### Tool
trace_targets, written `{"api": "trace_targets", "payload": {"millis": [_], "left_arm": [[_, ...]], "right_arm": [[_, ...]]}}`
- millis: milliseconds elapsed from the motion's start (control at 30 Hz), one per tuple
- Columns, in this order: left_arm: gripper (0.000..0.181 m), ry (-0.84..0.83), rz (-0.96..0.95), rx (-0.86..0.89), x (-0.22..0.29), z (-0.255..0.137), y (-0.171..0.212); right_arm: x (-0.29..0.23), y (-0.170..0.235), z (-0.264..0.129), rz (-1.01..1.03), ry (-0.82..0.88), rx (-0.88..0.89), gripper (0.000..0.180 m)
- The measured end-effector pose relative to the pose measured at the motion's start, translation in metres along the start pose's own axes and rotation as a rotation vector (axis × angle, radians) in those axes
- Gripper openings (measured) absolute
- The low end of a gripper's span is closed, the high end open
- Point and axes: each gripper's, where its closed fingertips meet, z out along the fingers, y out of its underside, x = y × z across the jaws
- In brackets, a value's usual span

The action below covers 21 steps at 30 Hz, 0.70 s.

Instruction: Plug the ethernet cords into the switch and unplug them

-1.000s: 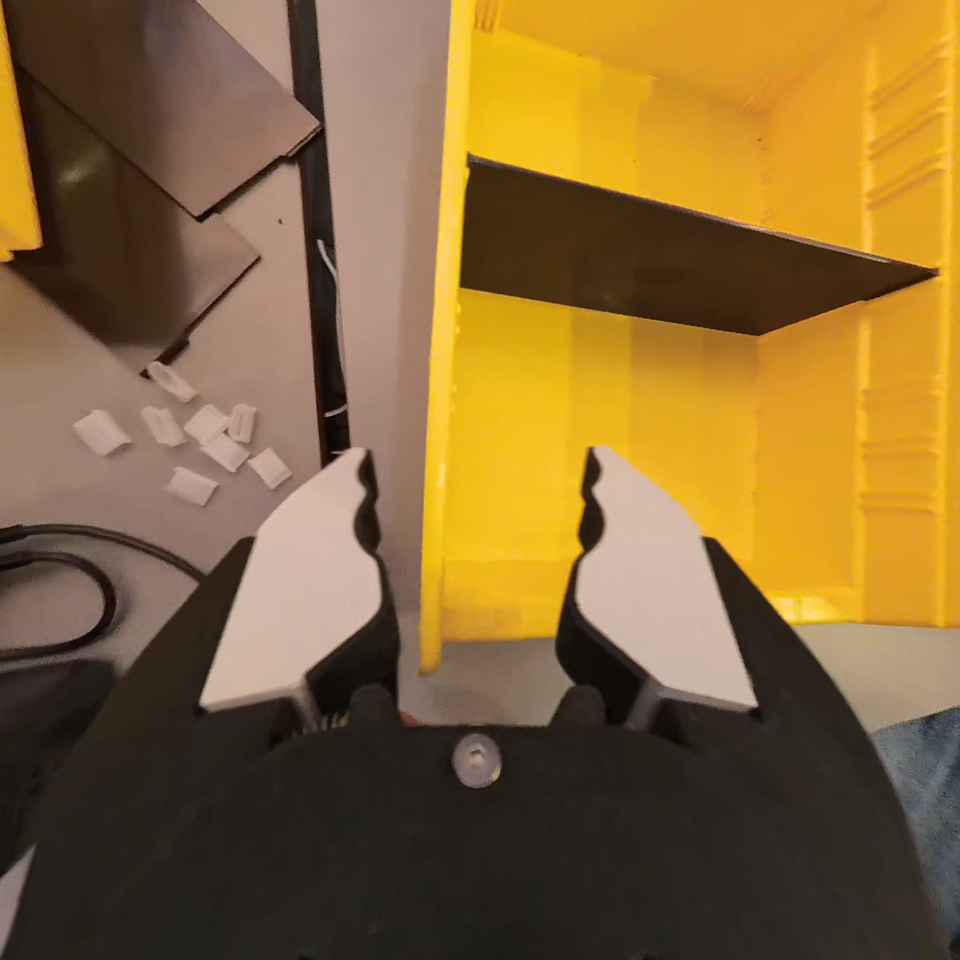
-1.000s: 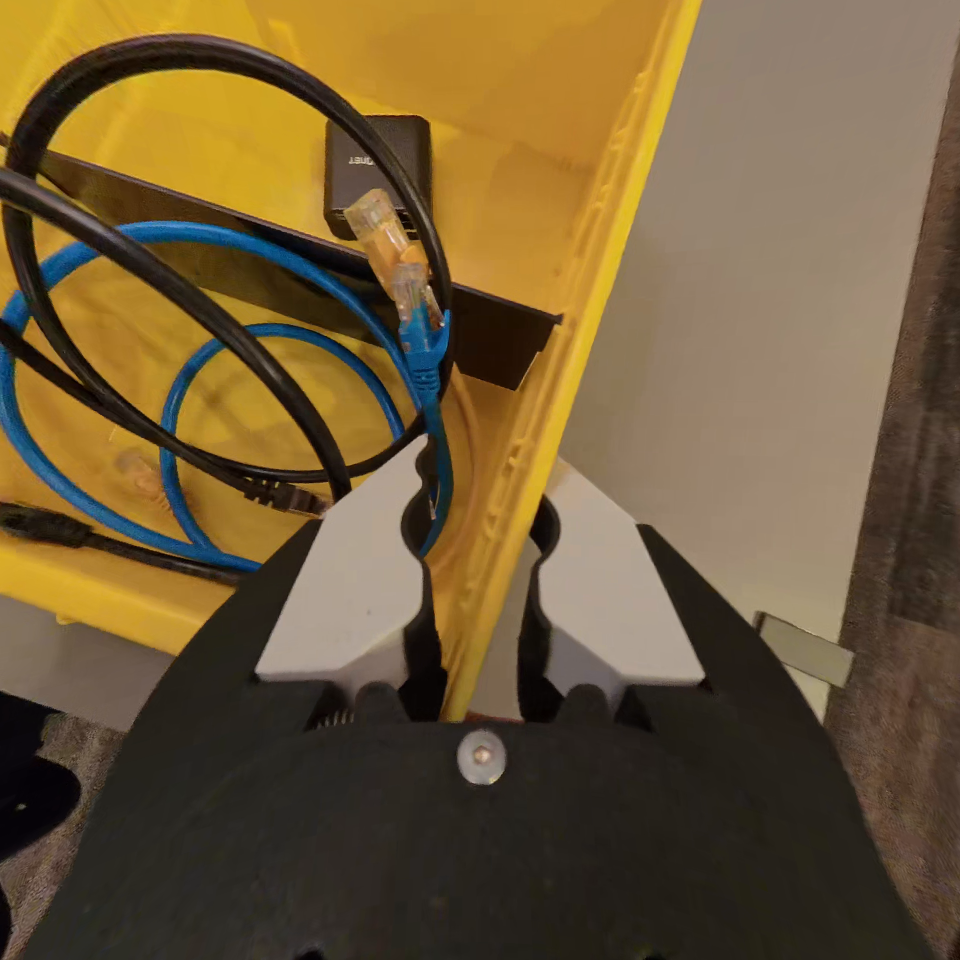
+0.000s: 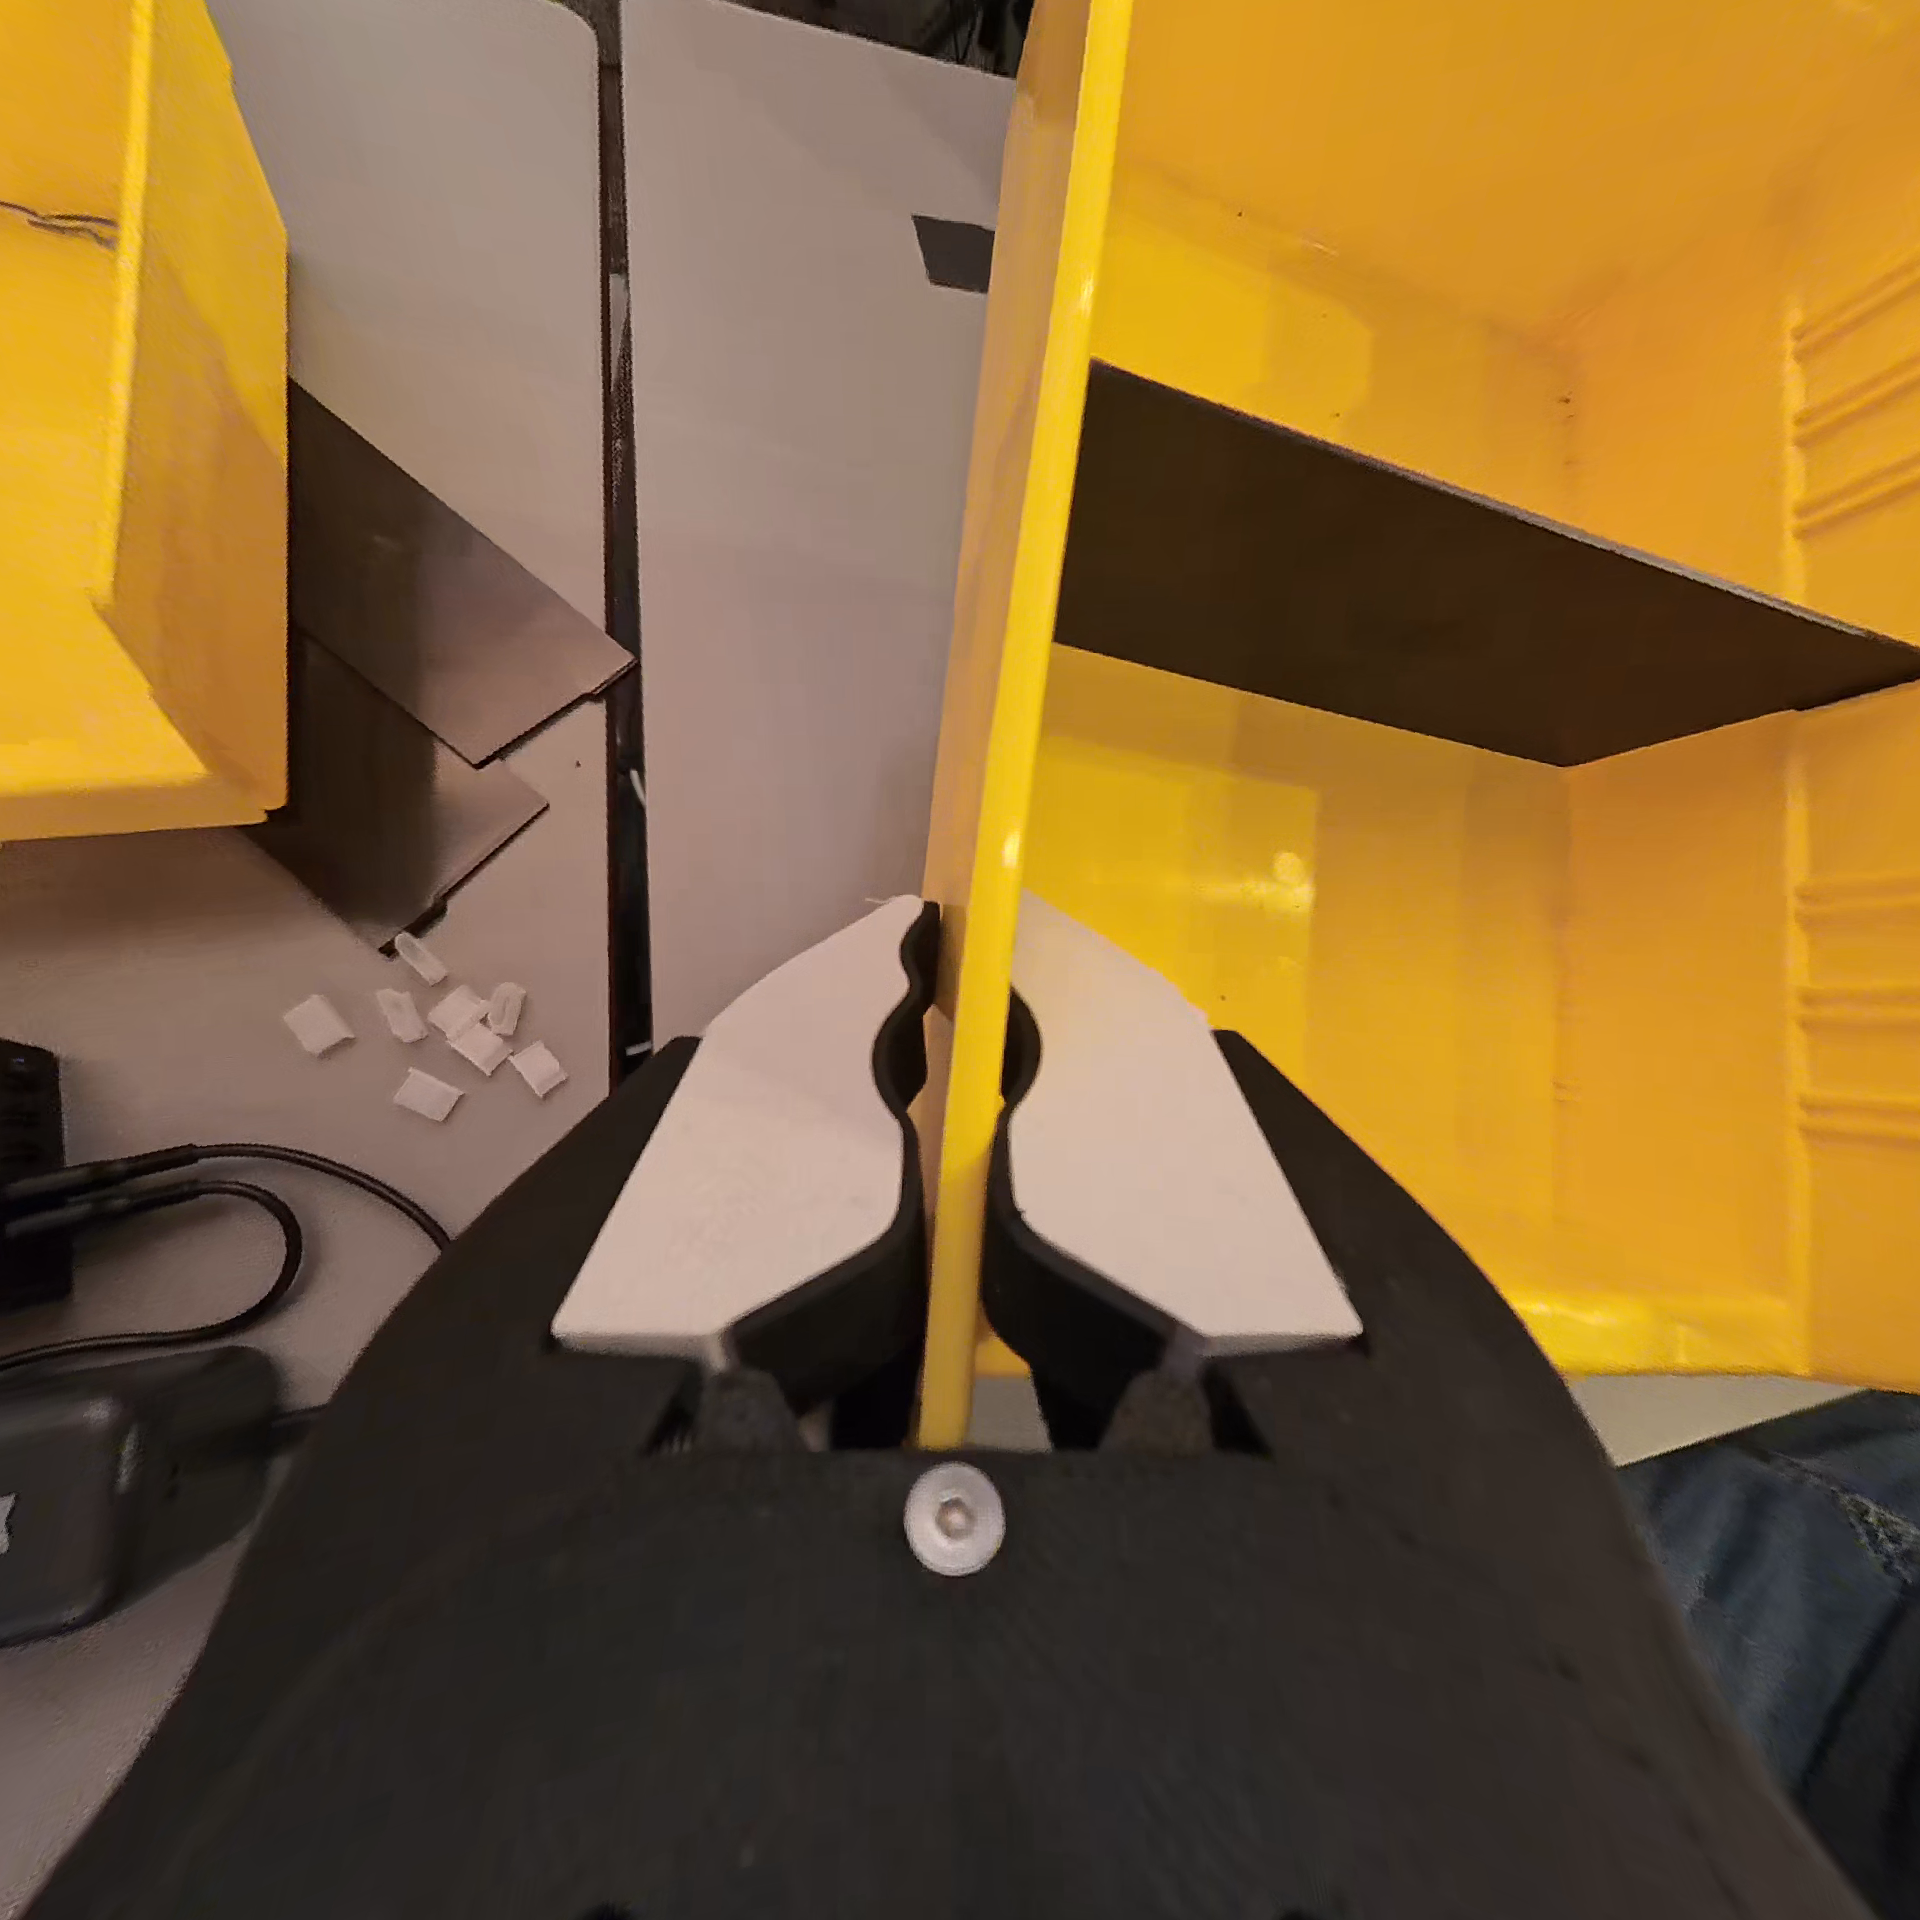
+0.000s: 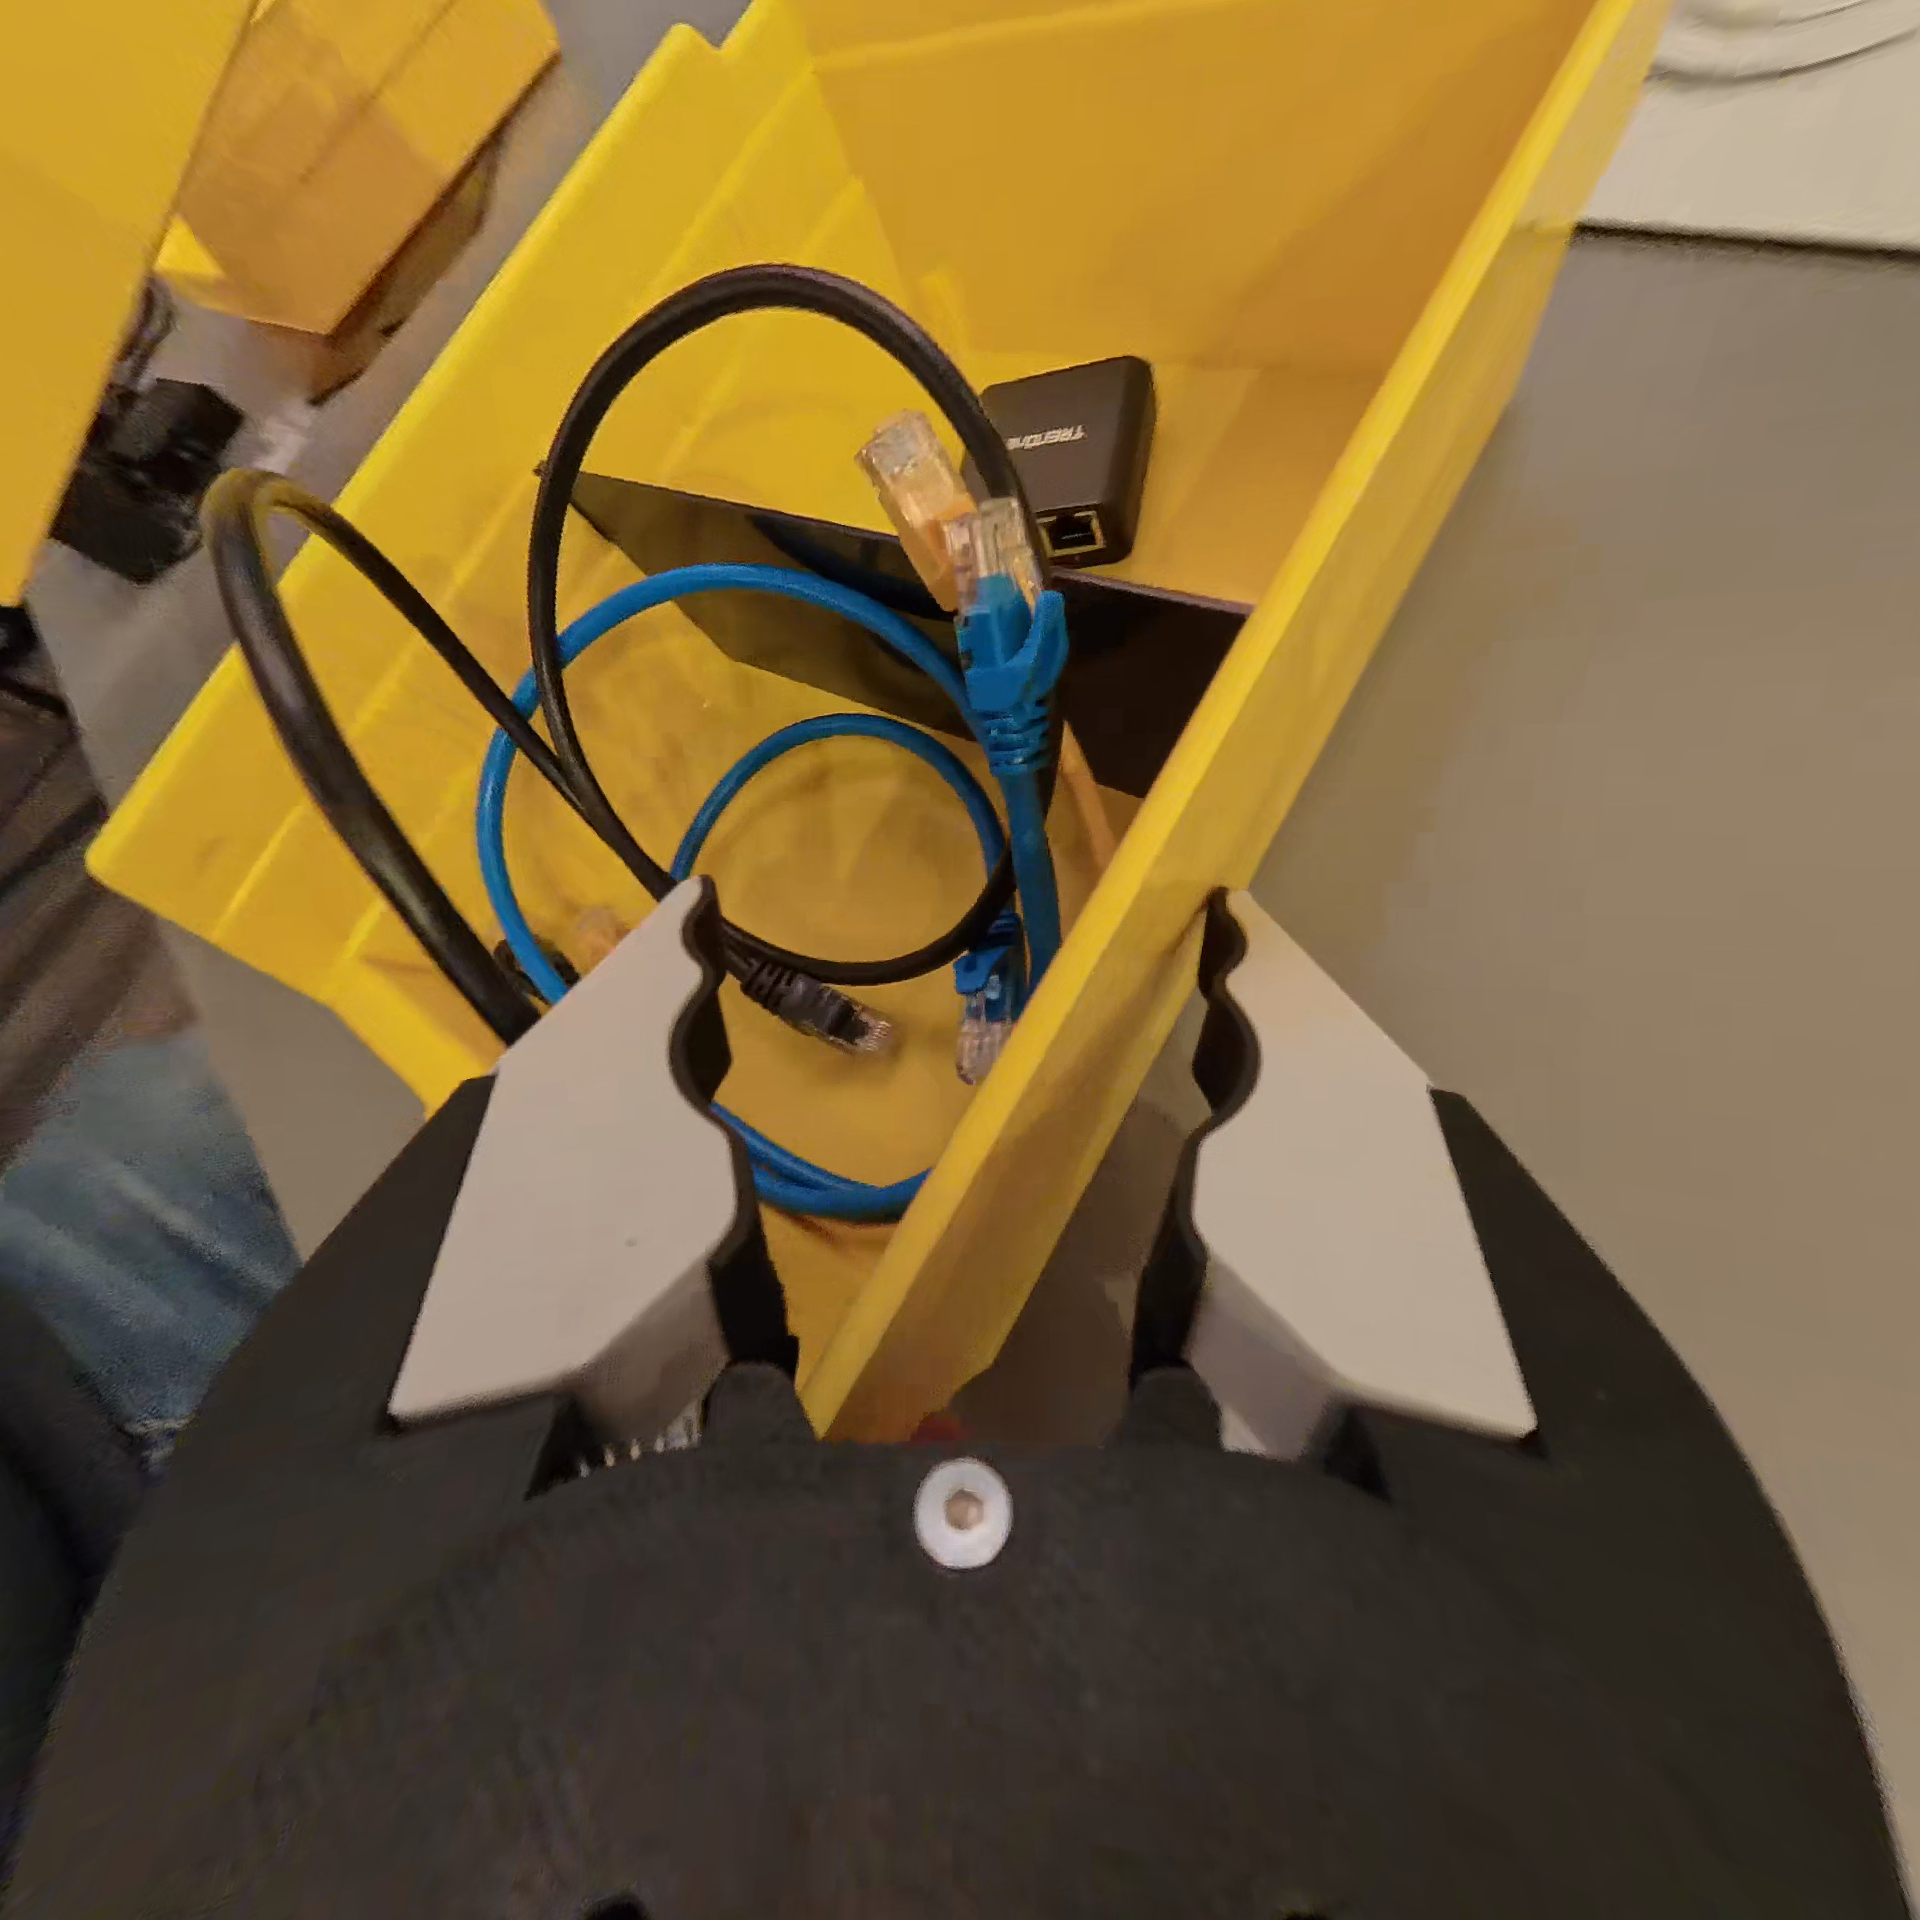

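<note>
A yellow bin [image 4: 1351,582] holds a black divider [image 4: 1143,675]. A small black switch [image 4: 1081,447] lies beyond the divider. On the near side lie a coiled blue ethernet cord [image 4: 1013,665], a black cord [image 4: 769,286] and an orange-booted plug [image 4: 914,478]. My right gripper [image 4: 956,899] is open and straddles the bin's right wall without gripping it. In the left wrist view my left gripper [image 3: 971,935] is shut on the bin's left wall [image 3: 1039,520]. That view shows the divider [image 3: 1403,592] but no cords or switch.
Several small white clips [image 3: 447,1039] lie on the grey table left of the bin. A black adapter with its cable [image 3: 62,1486] sits at the near left. Another yellow bin [image 3: 125,416] and dark sheets [image 3: 416,675] stand behind. A person's jeans [image 3: 1787,1558] show at the lower right.
My left gripper has moved onto the bin's left wall and shut on it. My right gripper has opened wide off the right wall. The bin now sits at a different angle in the right view.
</note>
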Motion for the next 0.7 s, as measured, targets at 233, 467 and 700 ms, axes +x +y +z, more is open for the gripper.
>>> {"api": "trace_targets", "payload": {"millis": [233,467,700], "left_arm": [[0.006,-0.045,-0.037,0.026,-0.024,-0.012,-0.002],[0.006,-0.143,-0.052,0.105,-0.049,-0.049,-0.014],[0.006,-0.194,-0.082,0.171,-0.067,-0.073,-0.021]], "right_arm": [[-0.109,-0.015,0.09,0.059,-0.198,-0.088,0.115],[-0.185,-0.017,0.165,0.082,-0.268,-0.129,0.116],[-0.175,-0.029,0.194,0.173,-0.141,-0.074,0.096]]}}
